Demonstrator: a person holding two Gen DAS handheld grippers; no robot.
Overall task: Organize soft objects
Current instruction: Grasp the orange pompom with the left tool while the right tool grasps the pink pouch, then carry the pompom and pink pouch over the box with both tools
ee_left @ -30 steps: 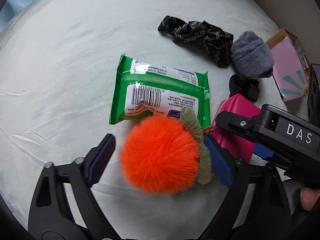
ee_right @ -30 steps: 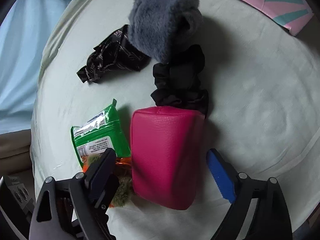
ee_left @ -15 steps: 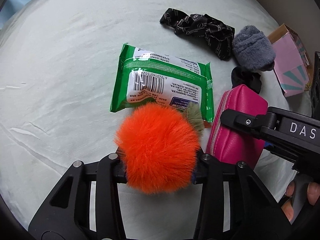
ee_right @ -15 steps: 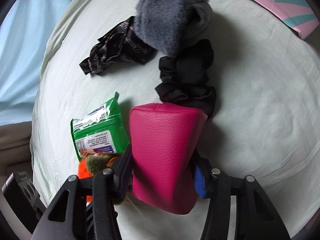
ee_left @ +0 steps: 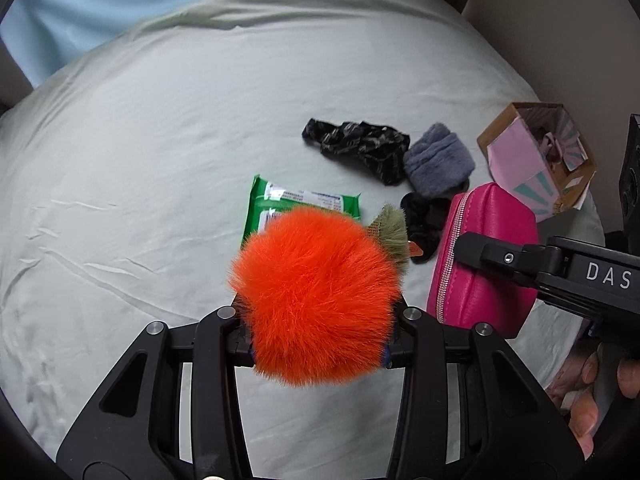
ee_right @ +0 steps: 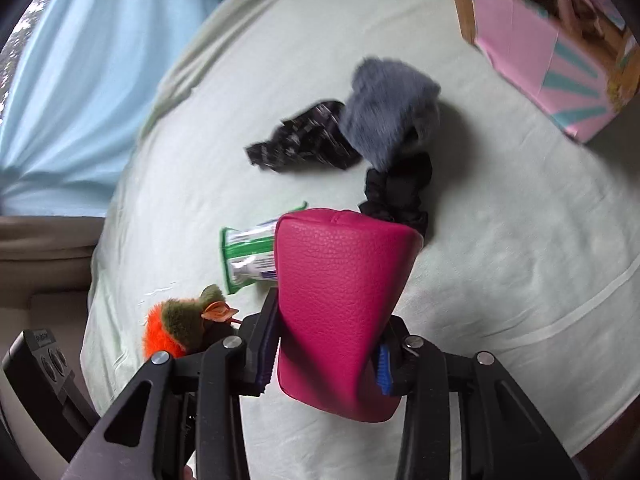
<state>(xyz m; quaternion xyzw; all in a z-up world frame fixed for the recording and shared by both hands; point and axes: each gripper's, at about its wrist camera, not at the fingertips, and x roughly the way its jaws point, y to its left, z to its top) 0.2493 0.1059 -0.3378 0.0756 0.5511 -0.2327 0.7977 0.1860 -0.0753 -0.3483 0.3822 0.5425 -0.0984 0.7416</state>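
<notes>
the bed sheet [ee_left: 160, 160] carries everything, with the open pink box [ee_left: 536, 160] at its far right edge. nearer, the pink pouch [ee_right: 340, 300] hangs off the sheet, the right claw [ee_right: 324, 364] clamped on its lower end; its jaws have just been closing, and the leather-like skin dents there, so it looks soft but firm enough to hold by the sides. the orange pom-pom [ee_left: 316, 296] sits squeezed in the left claw [ee_left: 316, 340], very light and springy; grip it through the middle. still lying flat: wipes pack [ee_left: 280, 204], patterned cloth [ee_left: 360, 146], grey fluffy roll [ee_left: 438, 162], black scrunchie [ee_right: 400, 192]. only the left view shows the pouch's zip and a hand [ee_left: 588, 396]; only the right shows the dent.
</notes>
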